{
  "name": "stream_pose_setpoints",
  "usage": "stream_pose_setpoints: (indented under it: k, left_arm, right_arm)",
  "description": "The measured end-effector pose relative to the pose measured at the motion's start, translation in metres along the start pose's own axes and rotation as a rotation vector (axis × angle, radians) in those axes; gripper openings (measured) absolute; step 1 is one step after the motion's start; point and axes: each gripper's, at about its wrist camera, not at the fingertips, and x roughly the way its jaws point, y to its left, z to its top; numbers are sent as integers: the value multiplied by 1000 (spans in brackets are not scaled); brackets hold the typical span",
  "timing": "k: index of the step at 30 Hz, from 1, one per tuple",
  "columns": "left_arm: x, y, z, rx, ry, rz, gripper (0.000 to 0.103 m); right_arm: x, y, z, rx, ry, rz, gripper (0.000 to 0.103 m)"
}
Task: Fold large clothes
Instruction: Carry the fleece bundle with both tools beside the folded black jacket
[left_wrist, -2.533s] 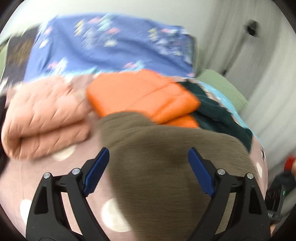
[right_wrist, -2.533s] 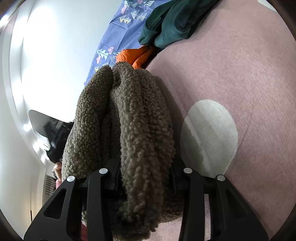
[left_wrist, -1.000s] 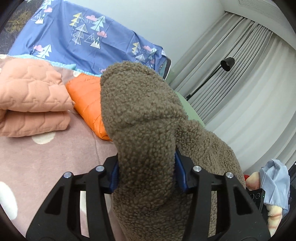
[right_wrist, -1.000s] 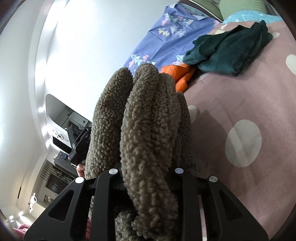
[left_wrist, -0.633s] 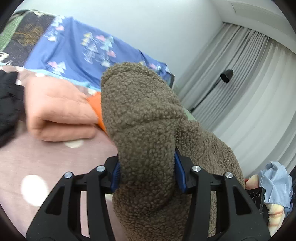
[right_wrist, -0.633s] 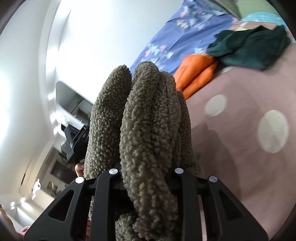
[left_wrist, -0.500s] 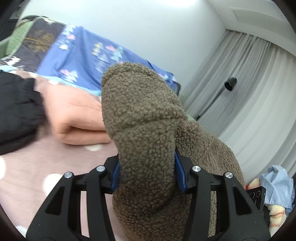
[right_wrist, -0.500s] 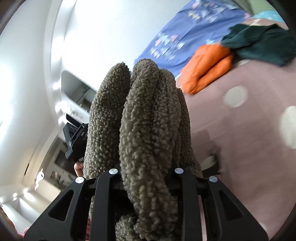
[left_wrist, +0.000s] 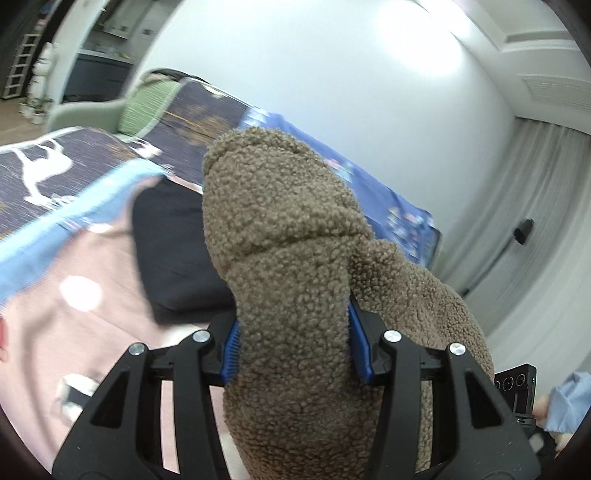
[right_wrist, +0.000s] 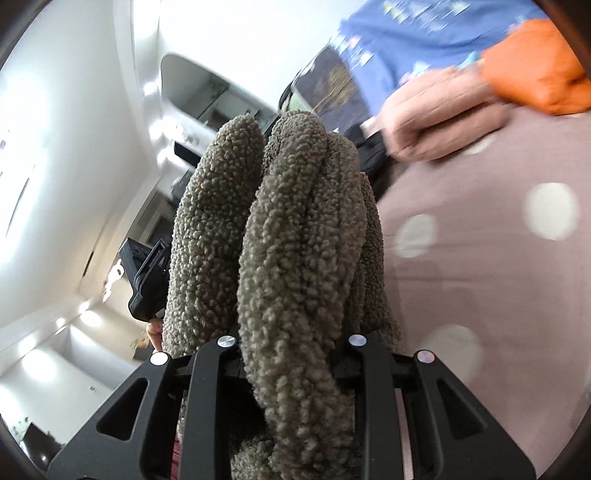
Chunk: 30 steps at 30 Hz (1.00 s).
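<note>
Covering the scene, a pink dotted bedspread (right_wrist: 480, 280) lies under a brown fleece garment (left_wrist: 291, 258) held up above it.
Left gripper (left_wrist: 293, 345) and right gripper (right_wrist: 295, 363) each pinch a thick fold of that fleece; black folded clothing (left_wrist: 173, 251) lies beyond.

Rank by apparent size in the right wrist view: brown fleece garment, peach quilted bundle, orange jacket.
1. brown fleece garment, though nearness to the camera inflates it.
2. peach quilted bundle.
3. orange jacket, partly cut off at the edge.

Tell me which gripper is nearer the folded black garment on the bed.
Probably left. The left gripper has the black garment just ahead; from the right gripper it lies farther ahead.
</note>
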Motion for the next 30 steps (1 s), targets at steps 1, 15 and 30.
stream_pose_setpoints:
  k: [1, 15, 30]
  left_arm:
    - [-5, 11, 9, -1, -11, 26, 49]
    - [-15, 139, 149, -42, -134, 284, 48]
    - [111, 294, 206, -143, -92, 736, 45]
  right_arm:
    - [22, 6, 9, -3, 21, 15, 25]
    - [238, 49, 123, -49, 179, 146, 25]
    - [425, 1, 153, -69, 312, -190, 25]
